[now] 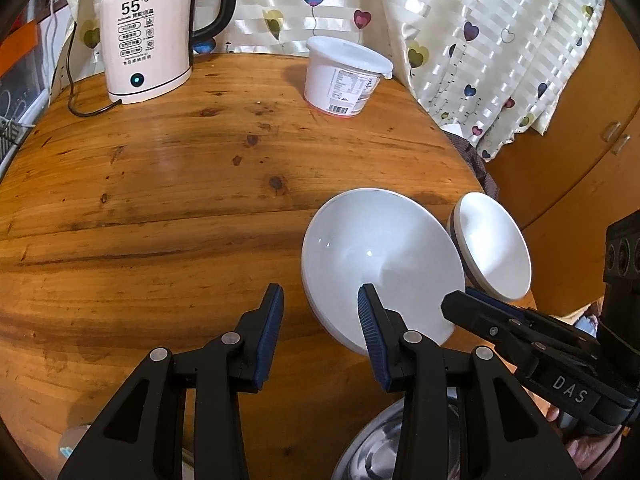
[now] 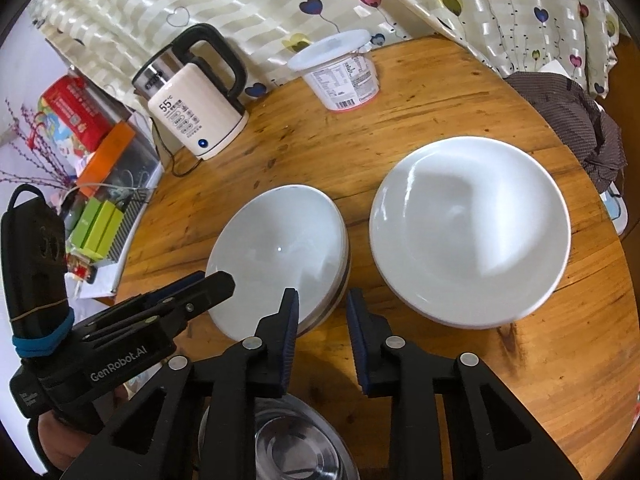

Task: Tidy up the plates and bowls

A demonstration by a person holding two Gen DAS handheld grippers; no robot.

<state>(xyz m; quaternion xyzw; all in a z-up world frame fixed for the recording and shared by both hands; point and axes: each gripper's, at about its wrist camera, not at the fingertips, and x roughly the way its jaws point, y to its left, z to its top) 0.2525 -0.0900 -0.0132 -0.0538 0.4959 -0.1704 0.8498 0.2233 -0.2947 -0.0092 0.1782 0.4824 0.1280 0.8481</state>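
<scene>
Steel bowl [image 2: 296, 448] sits nearest, under both claws. Left claw [image 1: 320, 300] straddles the white bowl [image 1: 380, 256] rim, jaws apart; right claw [image 2: 322, 304] gapes, empty, between bowl and plates [image 2: 472, 228] on the tabletop [image 1: 160, 200], likely preparing a stacking lift.

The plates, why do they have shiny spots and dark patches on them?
Right wrist view: the big plate carries a grey shadow patch, the smaller plate a tiny bright glint. Left wrist view: that smaller plate shows the same glint; fisheye bends the table edge.
</scene>
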